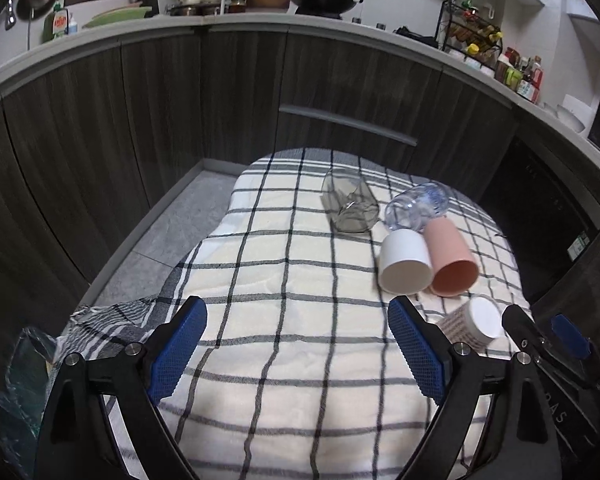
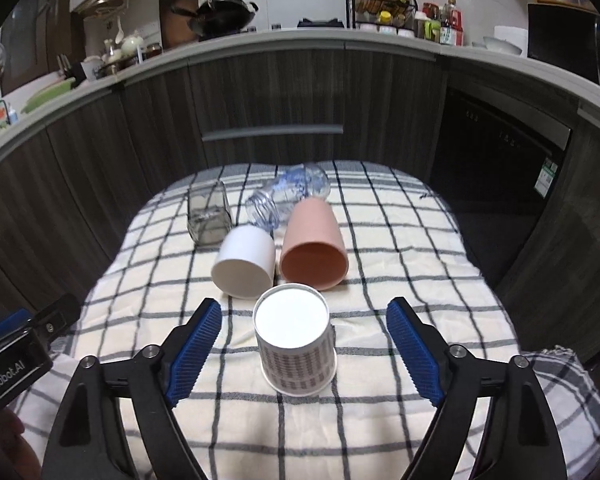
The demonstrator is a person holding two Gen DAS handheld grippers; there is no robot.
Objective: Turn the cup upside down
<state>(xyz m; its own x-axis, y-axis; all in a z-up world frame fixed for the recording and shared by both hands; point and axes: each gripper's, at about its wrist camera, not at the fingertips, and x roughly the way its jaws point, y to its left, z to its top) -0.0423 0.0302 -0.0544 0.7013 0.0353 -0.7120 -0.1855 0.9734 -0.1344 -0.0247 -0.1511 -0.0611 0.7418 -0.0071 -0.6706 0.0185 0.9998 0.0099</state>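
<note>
A patterned paper cup [image 2: 296, 344] stands upside down on the checked cloth, its white base up; it also shows in the left wrist view [image 1: 474, 326]. My right gripper [image 2: 304, 348] is open, its blue fingers on either side of this cup without touching it. My left gripper [image 1: 298, 350] is open and empty over bare cloth, left of the cup. A white cup [image 2: 246, 266] and a pink cup [image 2: 314, 250] lie on their sides just beyond, mouths toward me. A smoky glass [image 2: 208, 216] and a clear printed glass [image 2: 288, 198] lie behind them.
The checked cloth [image 2: 400, 264] covers a small table in front of dark wood kitchen cabinets [image 2: 272, 100]. The table's edges drop off to the floor [image 1: 172, 232] on the left. A worktop with pots, bottles and a spice rack [image 2: 384, 8] runs behind.
</note>
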